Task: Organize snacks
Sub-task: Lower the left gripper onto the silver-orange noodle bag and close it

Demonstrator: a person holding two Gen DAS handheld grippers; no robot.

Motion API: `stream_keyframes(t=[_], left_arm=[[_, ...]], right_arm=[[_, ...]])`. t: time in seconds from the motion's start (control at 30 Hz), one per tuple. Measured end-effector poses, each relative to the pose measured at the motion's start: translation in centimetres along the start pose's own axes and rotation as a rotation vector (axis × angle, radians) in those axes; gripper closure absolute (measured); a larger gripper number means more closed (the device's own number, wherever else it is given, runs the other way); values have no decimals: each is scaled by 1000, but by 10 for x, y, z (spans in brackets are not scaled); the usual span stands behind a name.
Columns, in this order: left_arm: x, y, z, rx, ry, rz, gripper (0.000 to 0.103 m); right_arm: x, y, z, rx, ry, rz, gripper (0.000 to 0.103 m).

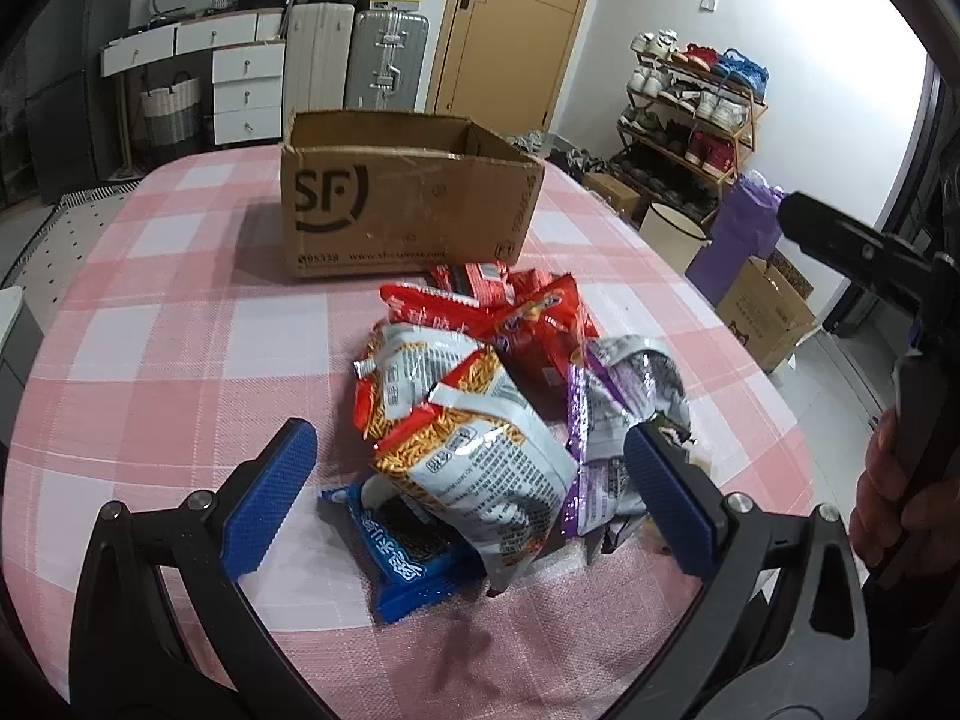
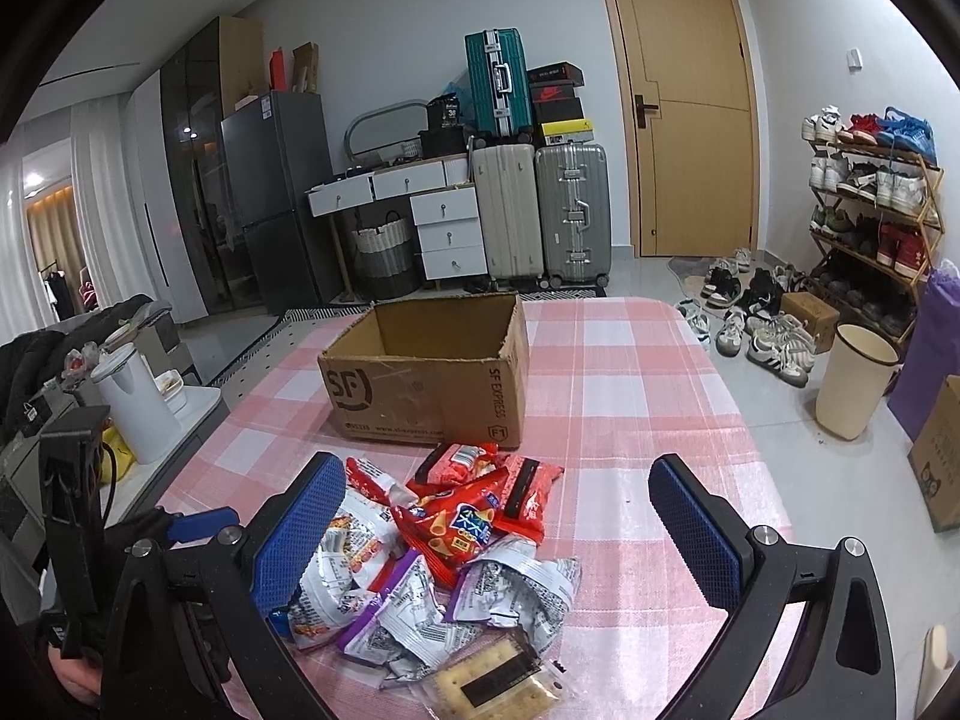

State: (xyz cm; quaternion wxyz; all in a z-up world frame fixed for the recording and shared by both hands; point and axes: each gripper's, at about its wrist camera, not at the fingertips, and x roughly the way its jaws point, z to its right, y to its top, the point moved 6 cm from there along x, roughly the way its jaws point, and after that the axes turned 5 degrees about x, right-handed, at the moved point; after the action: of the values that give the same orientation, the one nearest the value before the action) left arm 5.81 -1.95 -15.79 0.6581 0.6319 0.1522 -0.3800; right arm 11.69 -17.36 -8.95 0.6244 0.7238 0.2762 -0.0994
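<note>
A heap of snack packets lies on the pink checked tablecloth, just in front of an open, empty cardboard box. My left gripper is open, its blue pads either side of a silver and orange noodle-snack bag that rests over a blue biscuit packet. My right gripper is open above the heap, over red and purple packets, with a cracker pack near the front. Neither gripper holds anything.
The table's right edge drops to a floor with a cream bin, shoes and a shoe rack. A white kettle stands on a counter left of the table. A hand holds the right gripper's handle at the left view's edge.
</note>
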Motion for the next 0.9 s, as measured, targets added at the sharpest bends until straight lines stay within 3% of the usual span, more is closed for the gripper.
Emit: stream_keyframes(t=[0.2,0.47,0.6,0.83,0.9], left_arm=[[11,-2,-1,-6,-34,-5,5],[15,-2,-1,-40,-113,-2,27],[14,-1,-1,-36,-132,3,31],[10,-3,-4,-63,-168,0,54],[10,-3,-6,-68,-175,1,55]], right_arm=[[7,-4,10,19,-1,-13,0],[12,-6,14,27,-2,-20,0],[13,-6,15,28,-2,-20,0],[12,-7,16,33,-5,-20,0],[12,-6,17,34,-6,-17,0]])
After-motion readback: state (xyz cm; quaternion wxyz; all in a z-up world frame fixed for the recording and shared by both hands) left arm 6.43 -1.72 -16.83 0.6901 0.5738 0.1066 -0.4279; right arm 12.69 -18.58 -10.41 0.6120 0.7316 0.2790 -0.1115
